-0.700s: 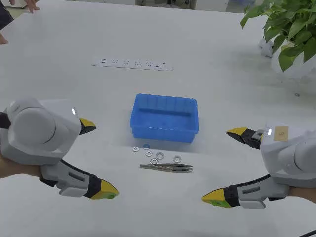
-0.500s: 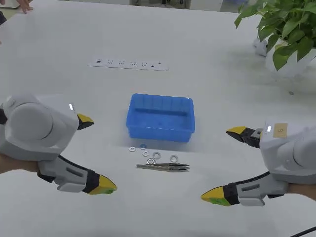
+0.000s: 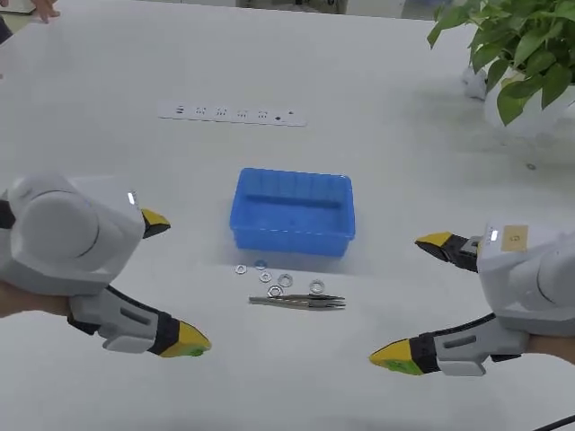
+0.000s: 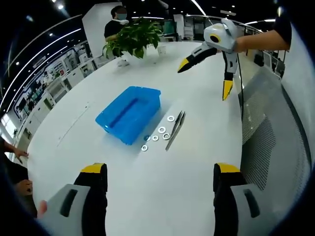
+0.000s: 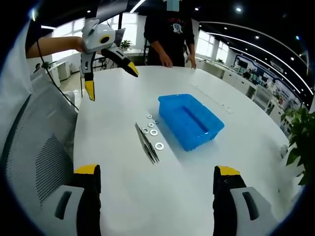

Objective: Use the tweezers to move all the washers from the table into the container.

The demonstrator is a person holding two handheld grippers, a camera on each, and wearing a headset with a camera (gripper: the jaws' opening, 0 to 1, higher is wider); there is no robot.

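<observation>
**Landmark:** shallow blue rectangular plastic container (image 3: 289, 241), open-topped, on the white table (image 3: 404, 153).

**Task pieces:** small silver metal ring washers (image 3: 285, 281), about six, loose on the table just in front of the container's near wall. None seemed to lie inside it yet.

**Tool:** slim silver metal tweezers (image 3: 298, 302), flat on the table just beyond the washers from the container, parallel to its near wall.

**My left tongs** (image 3: 175, 280): jaws wide apart, holding nothing, well to the container's left.

**My right tongs** (image 3: 409, 298): jaws wide apart, holding nothing, well to the container's right.

**Step in hand, as I judged it:** picking up the tweezers.

**Handling notes:**
- Come in low, since the tweezers lay flat.
- Clamp across both arms so that squeezing closes the tips.
- Approach from the side away from the container, so the washers are not scattered.
- I could not tell which end was the tip.
</observation>
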